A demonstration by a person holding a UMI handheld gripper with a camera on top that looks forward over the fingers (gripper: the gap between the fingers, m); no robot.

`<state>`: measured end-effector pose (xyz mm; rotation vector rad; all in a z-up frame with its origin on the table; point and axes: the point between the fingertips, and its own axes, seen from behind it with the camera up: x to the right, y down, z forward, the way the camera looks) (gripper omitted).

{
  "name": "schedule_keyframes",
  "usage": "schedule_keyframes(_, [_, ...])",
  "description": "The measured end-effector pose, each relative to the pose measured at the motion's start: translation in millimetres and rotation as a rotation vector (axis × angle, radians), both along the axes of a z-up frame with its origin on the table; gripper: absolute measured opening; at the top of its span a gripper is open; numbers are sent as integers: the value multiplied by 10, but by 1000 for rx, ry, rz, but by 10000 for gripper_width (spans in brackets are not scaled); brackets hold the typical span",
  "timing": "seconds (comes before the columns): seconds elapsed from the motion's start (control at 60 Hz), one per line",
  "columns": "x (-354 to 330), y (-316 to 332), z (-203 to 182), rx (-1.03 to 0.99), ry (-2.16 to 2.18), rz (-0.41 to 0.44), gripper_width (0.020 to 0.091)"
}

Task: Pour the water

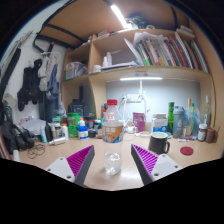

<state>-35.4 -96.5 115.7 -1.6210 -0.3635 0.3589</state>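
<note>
A clear plastic water bottle (112, 124) with a pale cap and a label stands upright on the wooden desk (180, 170), just beyond my fingers. A small clear glass (112, 160) sits on the desk in front of the bottle, between my two fingers with a gap at each side. My gripper (112, 163) is open, its purple pads (80, 160) angled outward on both sides of the glass. Nothing is held.
A dark mug (160, 144) stands on the desk to the right of the fingers, with a red coaster (186, 151) further right. Bottles and jars crowd the back of the desk. Shelves with books hang above. Scissors (36, 151) lie at the left.
</note>
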Motion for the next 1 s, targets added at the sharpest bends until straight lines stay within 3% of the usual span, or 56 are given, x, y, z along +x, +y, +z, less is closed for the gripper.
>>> schedule_keyframes(0.333, [-422,893,-183,-25,-19,-48,832])
schedule_keyframes(0.383, [-422,1027,-187,-26,-21,-67,801])
schedule_keyframes(0.45, [-410,1162,-190,-34,-14,-95,579])
schedule_keyframes(0.533, [-364,1232,-188,-18,-4,-127,540])
schedule_keyframes(0.75, [-375,1302,-185,-22,23,-116,463])
schedule_keyframes(1.0, [-364,1534,0,-340,559,-46,450])
